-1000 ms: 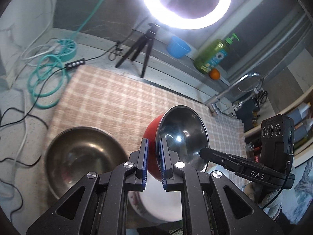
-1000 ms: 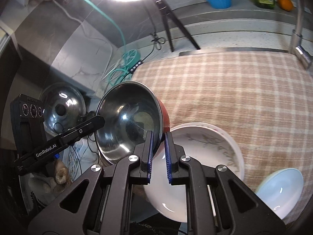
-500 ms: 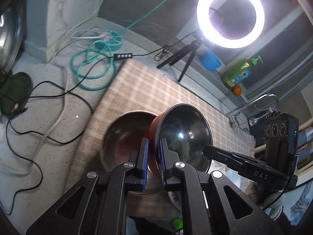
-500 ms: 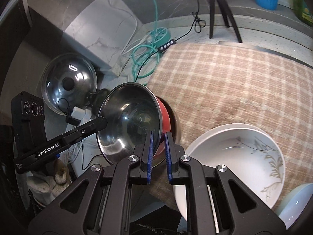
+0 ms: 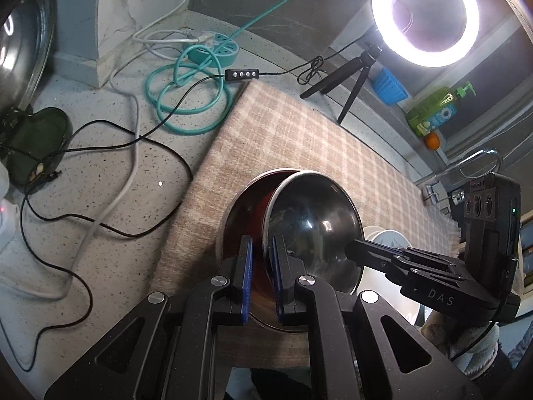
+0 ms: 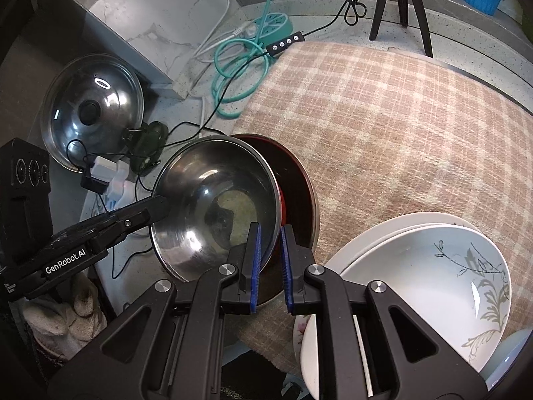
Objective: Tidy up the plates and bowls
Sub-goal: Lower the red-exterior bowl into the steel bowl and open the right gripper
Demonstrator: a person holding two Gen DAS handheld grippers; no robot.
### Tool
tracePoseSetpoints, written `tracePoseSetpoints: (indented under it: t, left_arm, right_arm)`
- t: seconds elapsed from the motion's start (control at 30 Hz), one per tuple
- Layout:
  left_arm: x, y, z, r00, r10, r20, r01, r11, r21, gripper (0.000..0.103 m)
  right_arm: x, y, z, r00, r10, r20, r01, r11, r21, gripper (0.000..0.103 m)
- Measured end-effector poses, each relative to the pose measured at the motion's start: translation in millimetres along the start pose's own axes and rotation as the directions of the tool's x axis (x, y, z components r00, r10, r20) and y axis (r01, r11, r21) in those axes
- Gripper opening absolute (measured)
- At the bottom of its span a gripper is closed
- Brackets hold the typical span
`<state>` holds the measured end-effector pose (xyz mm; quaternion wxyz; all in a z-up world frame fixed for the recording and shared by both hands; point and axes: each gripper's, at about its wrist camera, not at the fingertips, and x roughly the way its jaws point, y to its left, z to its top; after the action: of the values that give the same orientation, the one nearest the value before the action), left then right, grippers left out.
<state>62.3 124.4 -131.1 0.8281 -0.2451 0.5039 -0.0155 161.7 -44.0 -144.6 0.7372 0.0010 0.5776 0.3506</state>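
A red bowl with a steel inside (image 5: 313,223) (image 6: 216,206) sits tilted inside a larger steel bowl (image 5: 240,213) (image 6: 304,186) on the checked cloth (image 5: 299,140) (image 6: 399,116). My left gripper (image 5: 261,280) straddles the red bowl's near rim with its jaws slightly apart. My right gripper (image 6: 269,263) straddles the opposite rim, jaws slightly apart too. Stacked white plates, the top one with a leaf pattern (image 6: 433,283), lie to the right of the bowls.
Cables and a teal power strip (image 5: 213,46) lie on the counter left of the cloth. A ring light on a tripod (image 5: 423,16), a blue cup (image 5: 389,86), a green soap bottle (image 5: 433,113) and a faucet (image 5: 466,166) stand behind. A pot lid (image 6: 93,110) leans at the left.
Both grippers carried the red bowl left and lowered it into the large steel bowl. Both pairs of jaws have opened a little off the rim.
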Motion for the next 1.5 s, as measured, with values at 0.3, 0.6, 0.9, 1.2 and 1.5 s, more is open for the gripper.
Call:
tracePoseSetpoints:
  t: [0.3, 0.6, 0.9, 1.2, 1.5]
  left_arm:
    - [7, -2, 1, 0.999, 0.029, -0.022, -0.028, 0.999, 0.035, 0.009]
    - [16, 0, 2, 0.997, 0.048, -0.056, -0.046, 0.998, 0.038, 0.009]
    - [18, 0, 2, 0.996, 0.056, -0.067, -0.053, 0.998, 0.043, 0.009]
    - [18, -1, 2, 0.996, 0.055, -0.064, -0.053, 0.998, 0.046, 0.009]
    - [11, -5, 5, 0.997, 0.051, -0.049, -0.049, 0.997, 0.056, 0.009]
  right_arm:
    - [8, -1, 0, 0.999, -0.019, -0.029, 0.019, 1.0, -0.009, 0.012]
    - [10, -1, 2, 0.999, -0.025, -0.036, 0.024, 1.0, -0.011, 0.014]
    - [13, 1, 2, 0.999, -0.033, -0.039, 0.032, 0.999, -0.016, 0.015]
    - [11, -1, 2, 0.999, -0.031, -0.027, 0.031, 0.999, -0.01, 0.019]
    - [2, 2, 4, 1.0, -0.012, 0.001, 0.012, 1.0, -0.013, 0.033]
